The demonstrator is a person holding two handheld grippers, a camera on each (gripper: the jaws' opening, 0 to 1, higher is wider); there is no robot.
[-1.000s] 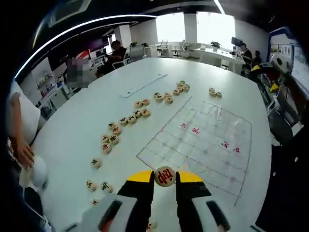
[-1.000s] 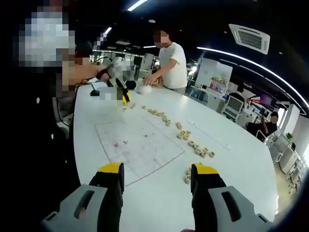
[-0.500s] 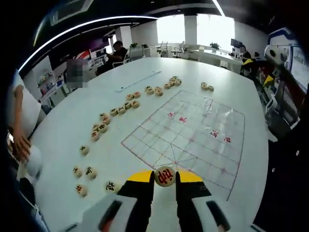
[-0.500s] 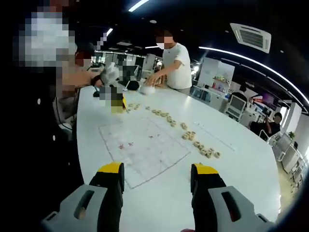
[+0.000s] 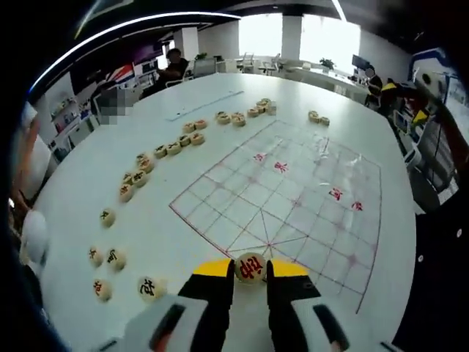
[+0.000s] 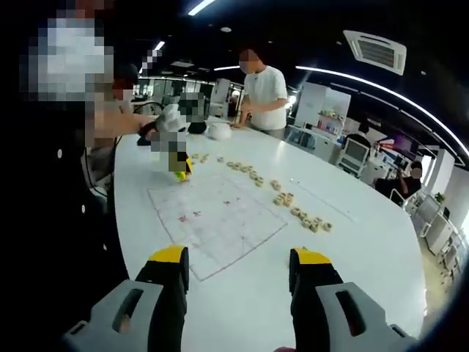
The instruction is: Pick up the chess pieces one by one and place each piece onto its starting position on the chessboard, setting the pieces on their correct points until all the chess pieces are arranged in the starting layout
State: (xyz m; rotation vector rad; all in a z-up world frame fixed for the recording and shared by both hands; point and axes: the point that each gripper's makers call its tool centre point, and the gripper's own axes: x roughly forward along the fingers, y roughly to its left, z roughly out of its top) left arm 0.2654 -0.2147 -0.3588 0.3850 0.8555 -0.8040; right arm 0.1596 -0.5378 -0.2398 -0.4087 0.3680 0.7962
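A large white oval table (image 5: pixel 95 183) carries everything. A thin transparent chessboard (image 5: pixel 286 205) with a red grid lies flat on it, red characters printed near its middle. Loose wooden chess pieces (image 5: pixel 168 149) sit directly on the tabletop in a curving row from the board's nine o'clock to its twelve o'clock. A few more pieces (image 5: pixel 110 258) lie scattered at seven o'clock. A pale strip (image 5: pixel 205 105) lies beyond the row.

The tan piece (image 5: pixel 250 268) at lower centre bears a red character, between yellow-tipped black jaws of the left tool (image 5: pixel 250 273). The white desk (image 5: pixel 95 169) carries a board (image 5: pixel 286 205) of thin reddish lines with red marks; upper-left pieces (image 5: pixel 172 149) are tan with dark or red characters.
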